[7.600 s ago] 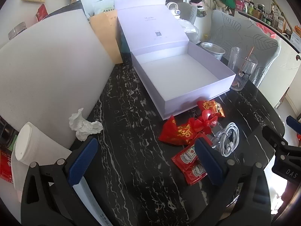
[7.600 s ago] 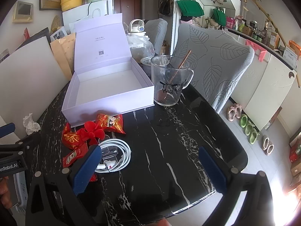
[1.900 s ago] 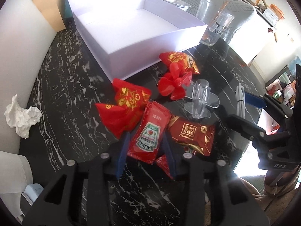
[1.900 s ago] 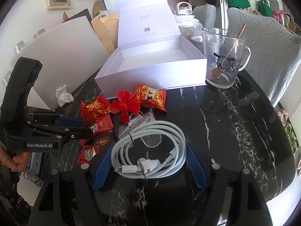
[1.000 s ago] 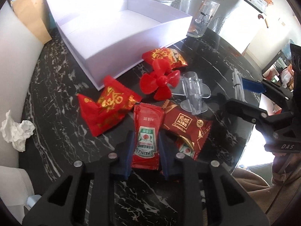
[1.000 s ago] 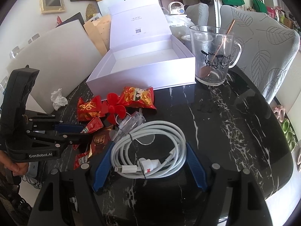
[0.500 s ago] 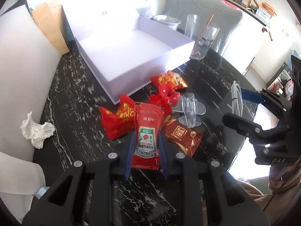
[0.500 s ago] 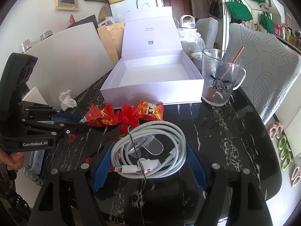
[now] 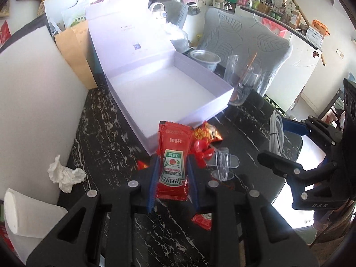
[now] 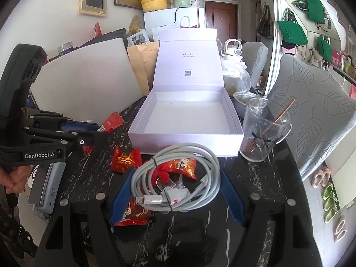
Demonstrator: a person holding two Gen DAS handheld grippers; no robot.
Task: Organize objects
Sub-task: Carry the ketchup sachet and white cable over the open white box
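Note:
My left gripper [image 9: 172, 166] is shut on a red Heinz ketchup packet [image 9: 173, 160] and holds it above the black marble table, just short of the open white box [image 9: 169, 89]. My right gripper [image 10: 175, 182] is shut on a coiled white cable [image 10: 178, 178], lifted over the table in front of the box [image 10: 189, 115]. Red candy packets [image 10: 126, 161], a red plastic fan [image 9: 201, 151] and a clear stand [image 9: 222, 163] lie on the table below. The left gripper with its packet also shows in the right wrist view [image 10: 95, 129].
A glass mug with a stick [image 10: 262, 133] stands right of the box. A crumpled tissue [image 9: 65, 174] and a white board [image 9: 33, 102] are at the left. A grey chair [image 10: 311, 115] is behind the table's right edge. A power bank [image 10: 44, 184] lies at the left.
Both grippers have risen and moved toward the box, the left carrying the ketchup packet, the right carrying the cable. The other packets stay on the table.

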